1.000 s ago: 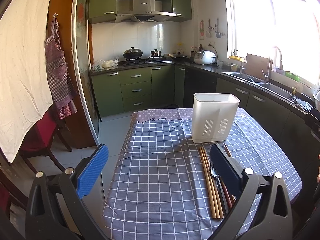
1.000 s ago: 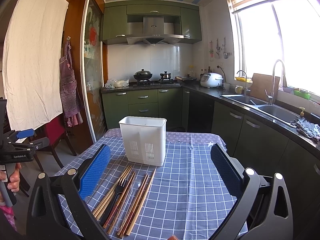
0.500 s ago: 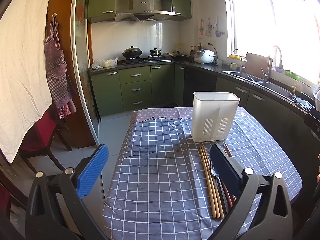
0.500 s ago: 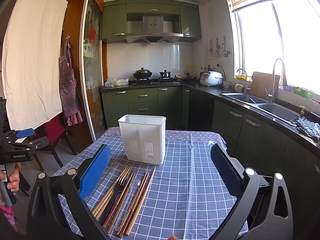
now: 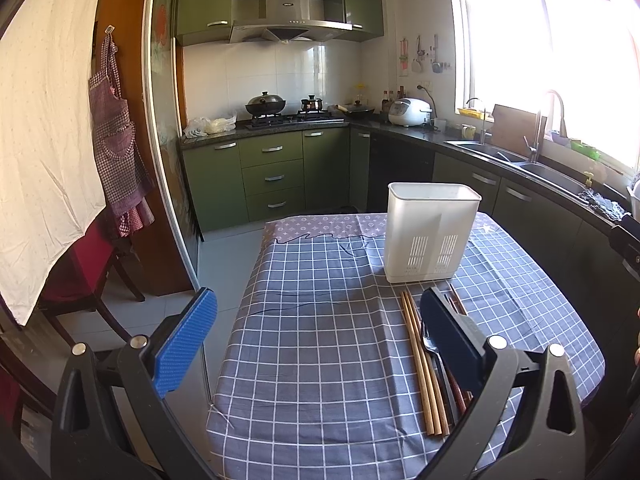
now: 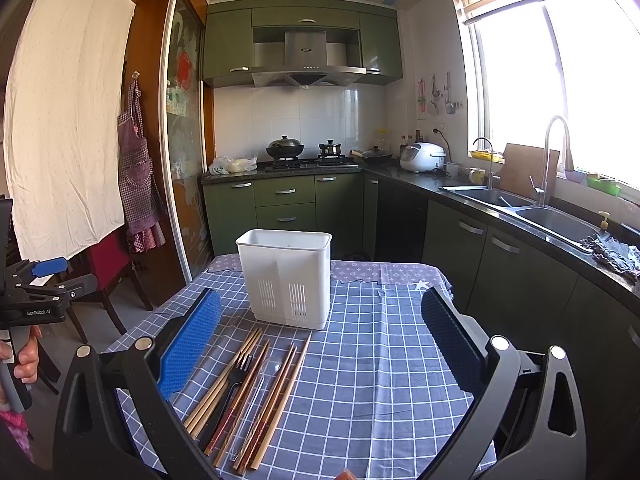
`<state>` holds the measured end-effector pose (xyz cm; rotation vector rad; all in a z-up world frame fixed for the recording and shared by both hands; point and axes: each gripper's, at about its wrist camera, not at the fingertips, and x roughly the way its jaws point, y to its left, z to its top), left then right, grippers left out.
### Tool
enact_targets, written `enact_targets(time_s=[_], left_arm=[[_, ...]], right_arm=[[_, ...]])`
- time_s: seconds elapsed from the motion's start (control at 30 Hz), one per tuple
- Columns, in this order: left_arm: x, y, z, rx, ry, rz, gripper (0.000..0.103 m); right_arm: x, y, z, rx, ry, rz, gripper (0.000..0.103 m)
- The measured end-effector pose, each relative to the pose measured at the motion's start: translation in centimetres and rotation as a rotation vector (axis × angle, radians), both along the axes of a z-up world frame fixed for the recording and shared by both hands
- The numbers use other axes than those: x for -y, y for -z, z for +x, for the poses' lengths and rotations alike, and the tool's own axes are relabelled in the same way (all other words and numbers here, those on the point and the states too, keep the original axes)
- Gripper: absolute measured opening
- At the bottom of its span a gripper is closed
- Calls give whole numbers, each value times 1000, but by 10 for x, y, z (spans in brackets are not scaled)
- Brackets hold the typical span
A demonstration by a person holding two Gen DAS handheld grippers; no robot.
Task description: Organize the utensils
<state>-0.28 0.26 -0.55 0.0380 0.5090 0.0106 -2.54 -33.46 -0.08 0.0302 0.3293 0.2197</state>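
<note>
the checked table [image 6: 380,360] spreads under both tools. ahead of the right gripper [image 6: 320,344], spread wide and empty, stands the white holder [image 6: 288,276]; chopsticks [image 6: 276,392] and fork [image 6: 236,376] lie by its left finger, laid ready for sorting. the left gripper [image 5: 316,336] gapes empty too.

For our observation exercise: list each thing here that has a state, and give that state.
left gripper: open, holding nothing
right gripper: open, holding nothing
white utensil holder: upright; nothing shows above its rim
chopsticks: flat on the tablecloth
fork: flat among the chopsticks
</note>
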Motion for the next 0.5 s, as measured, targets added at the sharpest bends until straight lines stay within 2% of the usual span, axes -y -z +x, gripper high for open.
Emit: enact_targets(time_s=[0.5], left_arm=[[0, 2, 0, -4, -1, 0, 97]], right_arm=[[0, 2, 3, -9, 0, 3, 99]])
